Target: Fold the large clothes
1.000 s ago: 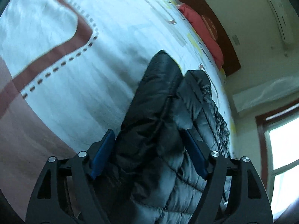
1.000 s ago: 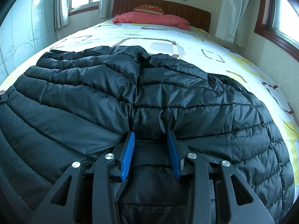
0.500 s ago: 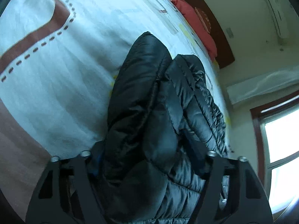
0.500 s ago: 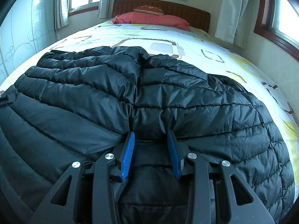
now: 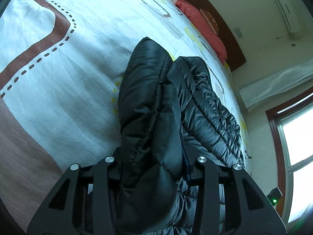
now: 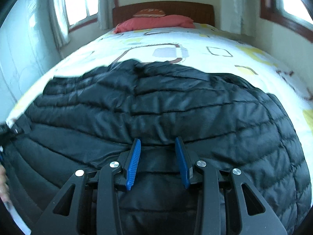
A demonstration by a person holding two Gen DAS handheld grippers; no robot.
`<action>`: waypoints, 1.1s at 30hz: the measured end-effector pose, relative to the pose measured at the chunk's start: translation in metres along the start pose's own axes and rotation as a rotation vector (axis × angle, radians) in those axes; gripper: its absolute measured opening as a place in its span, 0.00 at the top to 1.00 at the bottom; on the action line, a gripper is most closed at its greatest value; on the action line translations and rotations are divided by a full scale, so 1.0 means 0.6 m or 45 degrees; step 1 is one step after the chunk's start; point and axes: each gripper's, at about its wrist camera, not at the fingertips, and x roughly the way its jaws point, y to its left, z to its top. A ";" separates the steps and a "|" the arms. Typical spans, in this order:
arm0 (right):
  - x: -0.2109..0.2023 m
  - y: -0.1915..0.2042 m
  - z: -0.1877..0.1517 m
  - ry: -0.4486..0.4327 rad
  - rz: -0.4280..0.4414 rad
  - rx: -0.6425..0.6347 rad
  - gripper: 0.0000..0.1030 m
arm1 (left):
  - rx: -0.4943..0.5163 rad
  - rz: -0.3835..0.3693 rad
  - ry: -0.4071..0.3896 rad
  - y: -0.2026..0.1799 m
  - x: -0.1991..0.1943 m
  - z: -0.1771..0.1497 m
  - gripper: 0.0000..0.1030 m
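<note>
A black quilted puffer jacket lies spread across the near end of the bed. In the left wrist view a thick bunched fold of the jacket fills the space between my left gripper's jaws, which are shut on it; the blue pads are hidden by the fabric. In the right wrist view my right gripper has its blue pads clamped on a ridge of jacket fabric at the near hem. The left gripper's body shows at the far left edge.
The bed has a white cover with brown and yellow square patterns. Red pillows and a dark wooden headboard are at the far end. Windows and curtains stand on both sides. An air conditioner hangs on the wall.
My left gripper has closed on the jacket fold, its pads now buried in fabric. The right wrist view has lifted or tilted, showing more bed beyond the jacket.
</note>
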 end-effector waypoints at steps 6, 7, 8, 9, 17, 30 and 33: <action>-0.018 -0.117 0.016 -0.052 -0.103 0.198 0.61 | -0.001 0.000 -0.002 0.000 -0.001 -0.001 0.61; -0.021 -0.142 0.019 -0.059 -0.123 0.245 0.61 | 0.000 0.000 -0.002 0.000 -0.001 -0.001 0.61; -0.023 -0.162 0.020 -0.065 -0.138 0.277 0.60 | -0.002 -0.003 -0.001 0.000 -0.001 -0.001 0.61; -0.028 -0.188 0.020 -0.077 -0.152 0.312 0.57 | -0.005 -0.007 0.001 0.002 -0.002 -0.001 0.61; -0.002 -0.367 0.017 0.033 0.054 0.642 0.32 | -0.026 -0.026 0.011 0.008 -0.001 0.002 0.61; 0.086 -0.359 0.000 0.116 0.412 0.688 0.34 | -0.022 -0.024 0.010 0.008 0.000 0.001 0.62; 0.100 -0.344 0.003 0.121 0.380 0.667 0.46 | -0.014 -0.026 0.011 0.005 -0.001 0.001 0.65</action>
